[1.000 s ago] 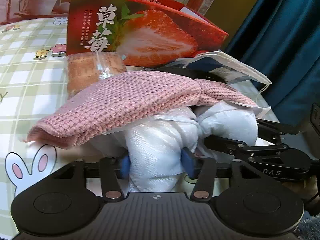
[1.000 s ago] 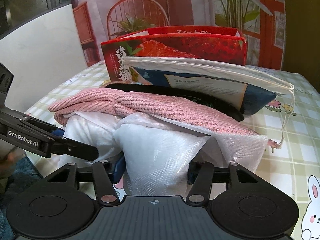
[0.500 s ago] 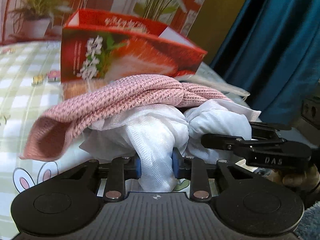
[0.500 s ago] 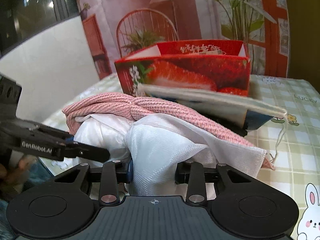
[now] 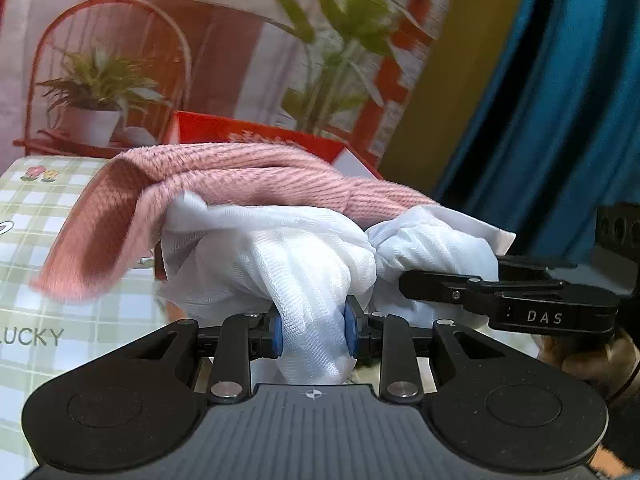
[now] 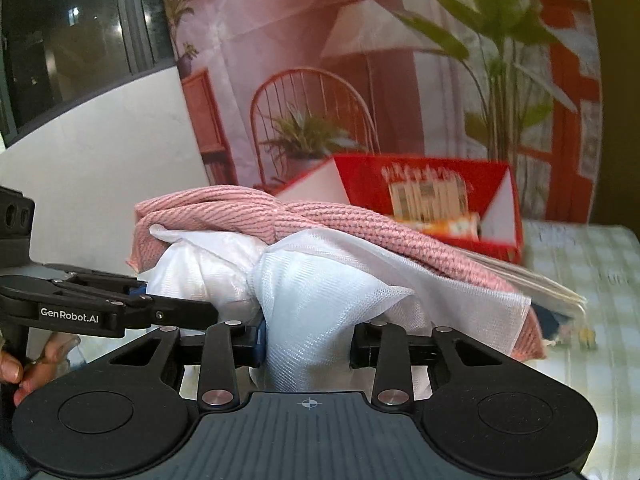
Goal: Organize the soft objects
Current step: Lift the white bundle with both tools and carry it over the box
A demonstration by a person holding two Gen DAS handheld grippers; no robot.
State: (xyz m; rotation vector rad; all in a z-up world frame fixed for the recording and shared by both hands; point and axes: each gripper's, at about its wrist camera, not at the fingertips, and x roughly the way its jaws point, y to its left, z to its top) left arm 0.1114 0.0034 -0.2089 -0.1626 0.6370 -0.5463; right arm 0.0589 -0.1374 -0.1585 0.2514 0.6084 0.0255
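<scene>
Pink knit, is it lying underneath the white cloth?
No, the pink knit is draped over the top of the white cloth.

The counter (image 5: 60, 216) wears a green-checked cloth with flower prints and the word LUCKY. A red strawberry box (image 6: 432, 184) stands on it at twelve o'clock.

Black left gripper (image 5: 312, 334), blue-padded fingers (image 5: 275, 335); right gripper (image 5: 440, 280) possibly marked "DAS".

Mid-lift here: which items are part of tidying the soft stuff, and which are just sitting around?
In the job: white mesh cloth, pink knit, left gripper, right gripper.
Lying about: red strawberry box, drawstring pouch, checked tablecloth.
</scene>
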